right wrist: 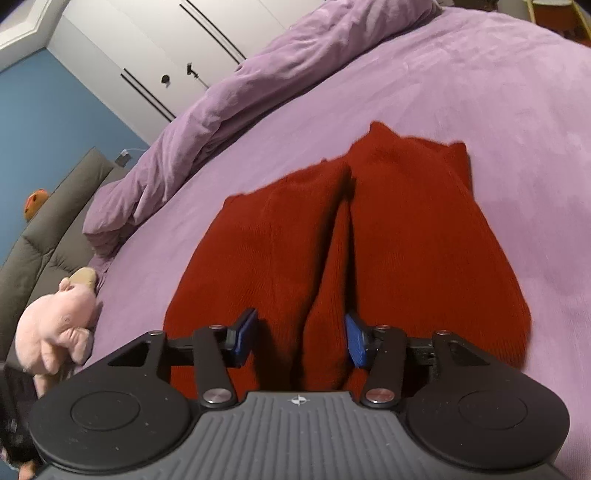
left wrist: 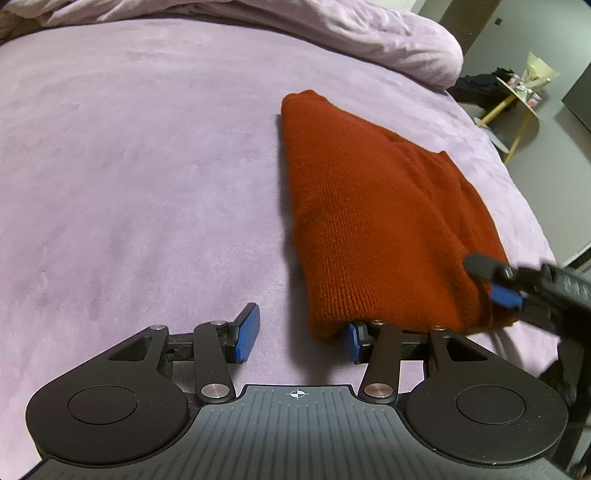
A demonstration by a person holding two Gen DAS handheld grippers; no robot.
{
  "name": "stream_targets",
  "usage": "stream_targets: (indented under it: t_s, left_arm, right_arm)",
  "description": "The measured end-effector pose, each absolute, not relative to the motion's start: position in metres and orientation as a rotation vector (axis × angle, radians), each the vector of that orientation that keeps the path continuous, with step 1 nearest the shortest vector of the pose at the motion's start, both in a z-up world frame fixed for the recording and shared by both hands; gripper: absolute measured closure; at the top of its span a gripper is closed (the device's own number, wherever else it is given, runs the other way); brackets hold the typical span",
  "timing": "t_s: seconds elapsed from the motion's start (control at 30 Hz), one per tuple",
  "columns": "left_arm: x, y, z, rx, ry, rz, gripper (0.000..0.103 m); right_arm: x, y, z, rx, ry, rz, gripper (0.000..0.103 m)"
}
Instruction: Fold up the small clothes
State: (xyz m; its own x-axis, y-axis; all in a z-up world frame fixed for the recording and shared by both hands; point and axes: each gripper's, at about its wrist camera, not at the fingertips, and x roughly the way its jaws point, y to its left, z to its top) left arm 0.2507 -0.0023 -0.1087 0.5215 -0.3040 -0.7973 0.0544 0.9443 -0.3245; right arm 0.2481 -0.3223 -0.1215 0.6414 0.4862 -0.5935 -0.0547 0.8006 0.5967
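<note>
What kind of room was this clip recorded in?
Most likely a bedroom: a bed with a purple sheet and a bunched purple duvet, white wardrobe doors behind, and a pink plush toy beside the bed.

Ribbed knit red sweater, soft matt bedspread

folded sweater on bed, duvet behind

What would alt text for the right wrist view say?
A folded rust-red knitted garment lies on a lilac plush bedspread, with the open right gripper over its near edge. A pink plush toy sits at the left.
</note>
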Motion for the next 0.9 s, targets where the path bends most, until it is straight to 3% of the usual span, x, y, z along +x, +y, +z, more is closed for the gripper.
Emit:
stream_targets:
  t_s: [0.23, 0.27, 0.33, 0.43, 0.57, 0.67, 0.77, 0.83, 0.9]
  left_arm:
    - [0.252, -0.002, -0.109, -0.283, 1.011, -0.204, 0.052]
    - [0.252, -0.002, -0.109, -0.282, 1.012, -0.203, 0.052]
    - [0.252, -0.002, -0.108, -0.285, 1.015, -0.202, 0.052]
    - [0.25, -0.002, -0.104, -0.28, 1.005, -0.197, 0.052]
    - [0.247, -0.004, -0.102, -0.255, 0.985, -0.2, 0.05]
    - [0.247, -0.006, -0.107, -0.251, 1.021, -0.209, 0.05]
    - [0.241, -0.003, -0.105, -0.24, 1.009, -0.243, 0.05]
    - [0.237, -0.001, -0.103, -0.243, 1.0, -0.262, 0.049]
    - [0.236, -0.001, -0.102, -0.244, 0.99, -0.277, 0.048]
  right_arm:
    - [0.232, -0.326, -0.131, 0.654, 0.831, 0.341, 0.051]
    - [0.234, -0.326, -0.131, 0.67, 0.83, 0.338, 0.054]
    - [0.238, -0.324, -0.131, 0.691, 0.836, 0.326, 0.083]
    - [0.242, -0.319, -0.129, 0.709, 0.834, 0.318, 0.091]
    - [0.229, -0.339, -0.118, 0.834, 0.661, 0.394, 0.092]
    - [0.237, -0.329, -0.118, 0.553, 0.763, 0.216, 0.095]
    - [0.243, -0.326, -0.124, 0.483, 0.826, 0.231, 0.087]
    - [0.249, -0.34, -0.123, 0.62, 0.818, 0.26, 0.049]
    - [0.26, -0.347, -0.124, 0.716, 0.785, 0.289, 0.038]
